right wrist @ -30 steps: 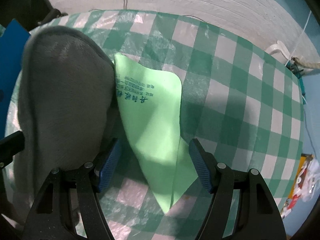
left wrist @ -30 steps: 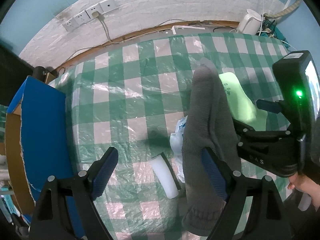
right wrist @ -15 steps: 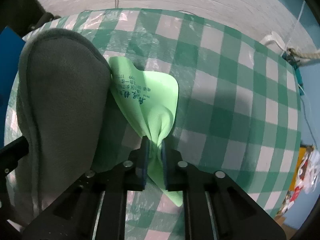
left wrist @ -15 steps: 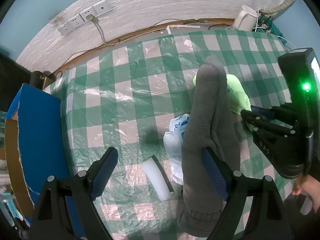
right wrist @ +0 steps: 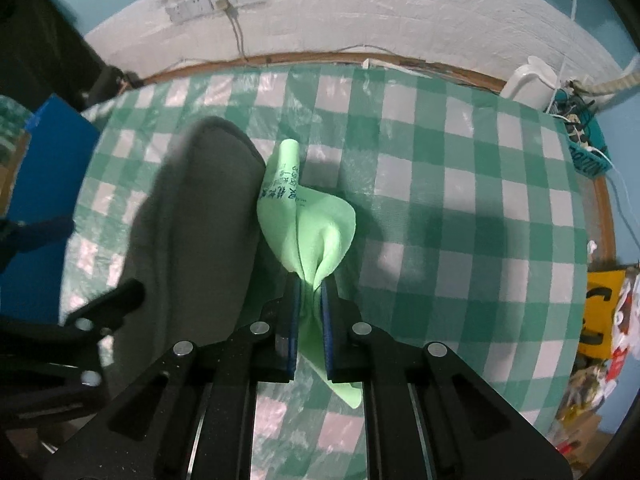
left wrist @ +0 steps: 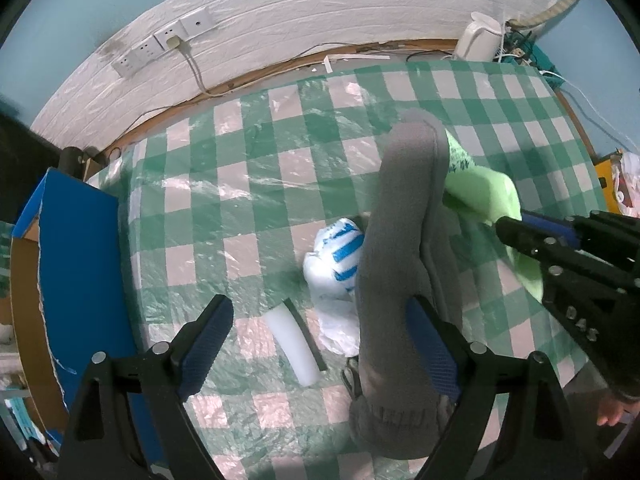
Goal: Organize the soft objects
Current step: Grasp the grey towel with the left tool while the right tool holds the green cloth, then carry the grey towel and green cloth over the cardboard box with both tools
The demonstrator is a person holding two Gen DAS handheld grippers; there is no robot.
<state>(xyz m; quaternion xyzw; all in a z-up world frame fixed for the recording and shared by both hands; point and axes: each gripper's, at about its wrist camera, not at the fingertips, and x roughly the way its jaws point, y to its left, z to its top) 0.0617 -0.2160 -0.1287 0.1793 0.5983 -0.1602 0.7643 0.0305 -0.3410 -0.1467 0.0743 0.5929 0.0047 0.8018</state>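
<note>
Right gripper [right wrist: 310, 312] is clamped on the light green cloth [right wrist: 308, 224], its 2 blue pads pinching the fabric into a bunched waist; a tail hangs below the pads on the near side and the printed end fans out beyond them. Cloth long axis runs near to far, in line with the fingers. It looks partly lifted; whether the far tip touches the checked tablecloth [right wrist: 460, 208] I cannot tell.

Left gripper [left wrist: 320, 344] is spread wide and holds nothing. Its right finger sits against the grey fleece item [left wrist: 400, 272], which lies long axis near to far, just left of the cloth and touching it along 1 edge. Between the left fingers: a white foam strip [left wrist: 296, 344], with a white and blue plastic bag [left wrist: 336, 272] just beyond, against the fleece.

Judgement: right hand owns the cloth; the grey item is nearer the left.

Open room lies right of the cloth and toward the far edge. Blue box [left wrist: 80, 264] stands at the left edge; white kettle [left wrist: 480, 36] at the far right corner.
</note>
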